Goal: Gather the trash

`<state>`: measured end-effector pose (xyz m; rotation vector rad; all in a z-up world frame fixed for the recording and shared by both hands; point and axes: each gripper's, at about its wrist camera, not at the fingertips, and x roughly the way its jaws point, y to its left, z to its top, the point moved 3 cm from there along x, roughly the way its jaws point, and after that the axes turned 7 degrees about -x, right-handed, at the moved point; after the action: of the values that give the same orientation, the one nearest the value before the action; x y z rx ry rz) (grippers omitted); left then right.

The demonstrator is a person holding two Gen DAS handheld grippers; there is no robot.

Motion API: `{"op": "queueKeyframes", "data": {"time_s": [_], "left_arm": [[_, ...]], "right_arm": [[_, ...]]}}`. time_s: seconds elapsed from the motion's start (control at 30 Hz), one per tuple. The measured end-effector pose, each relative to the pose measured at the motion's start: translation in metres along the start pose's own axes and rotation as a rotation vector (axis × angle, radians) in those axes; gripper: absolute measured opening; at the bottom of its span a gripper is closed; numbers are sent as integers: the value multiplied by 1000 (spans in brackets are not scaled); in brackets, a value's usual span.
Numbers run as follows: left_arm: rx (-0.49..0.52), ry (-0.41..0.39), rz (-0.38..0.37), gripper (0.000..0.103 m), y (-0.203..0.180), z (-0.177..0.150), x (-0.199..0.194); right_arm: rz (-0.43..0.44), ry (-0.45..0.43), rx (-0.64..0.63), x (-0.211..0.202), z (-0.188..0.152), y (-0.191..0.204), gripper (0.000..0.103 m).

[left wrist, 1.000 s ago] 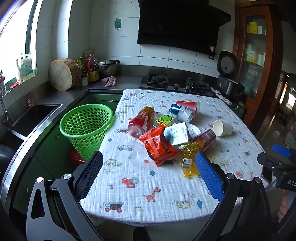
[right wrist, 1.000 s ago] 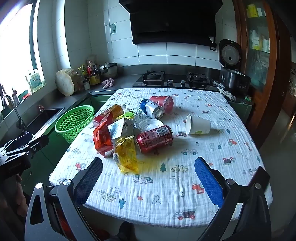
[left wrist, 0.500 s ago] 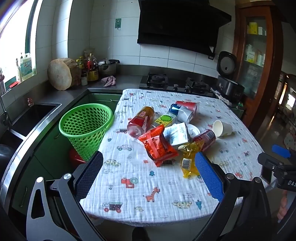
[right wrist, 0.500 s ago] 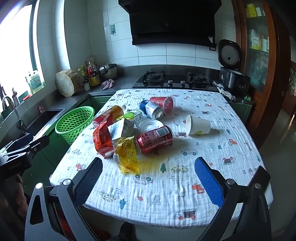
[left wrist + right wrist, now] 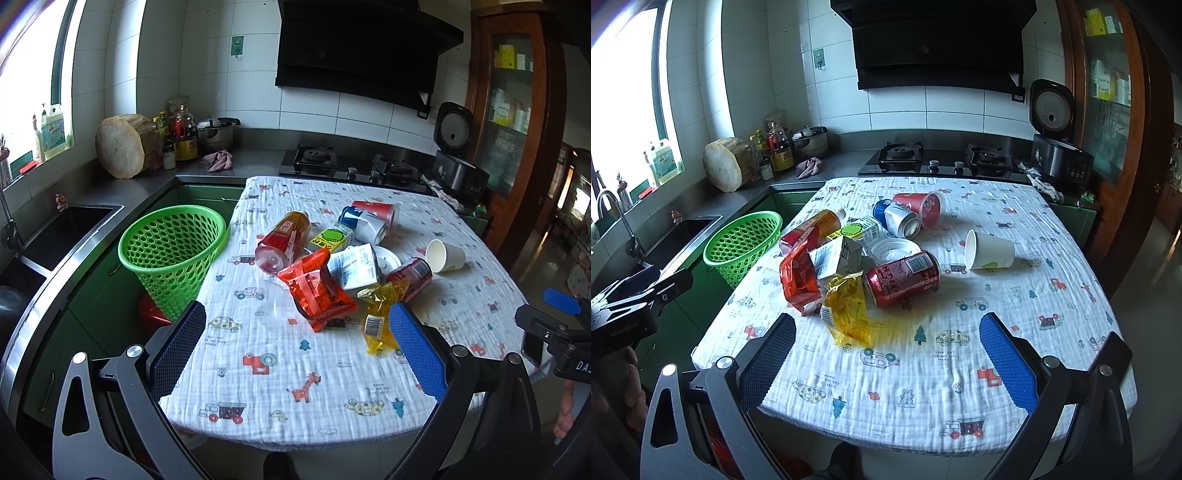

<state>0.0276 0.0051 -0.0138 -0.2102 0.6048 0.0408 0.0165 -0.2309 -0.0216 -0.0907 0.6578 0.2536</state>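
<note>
Since the earlier frames both views are being eased only slightly nearer the cloth-covered table (image 5: 1015, 229), nothing on it being disturbed. The left gripper (image 5: 295, 350) and right gripper (image 5: 886, 354) are being held empty, jaws wide apart, short of the table's near edge, presumably so a first piece can be chosen. The trash is being left heaped mid-table, the yellow wrapper (image 5: 847, 314) nearest at 12 o'clock, while the green basket (image 5: 173, 254) is standing off the table's edge at 10 o'clock, likely for short drops.
</note>
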Motion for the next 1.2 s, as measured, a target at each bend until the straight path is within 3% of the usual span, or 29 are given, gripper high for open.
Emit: {"op": "queueKeyframes", "data": {"time_s": [1.2], "left_arm": [[-2,10,-5,98,-1,1,9]], "right_arm": [[14,4,4,10,-1,1,96]]}}
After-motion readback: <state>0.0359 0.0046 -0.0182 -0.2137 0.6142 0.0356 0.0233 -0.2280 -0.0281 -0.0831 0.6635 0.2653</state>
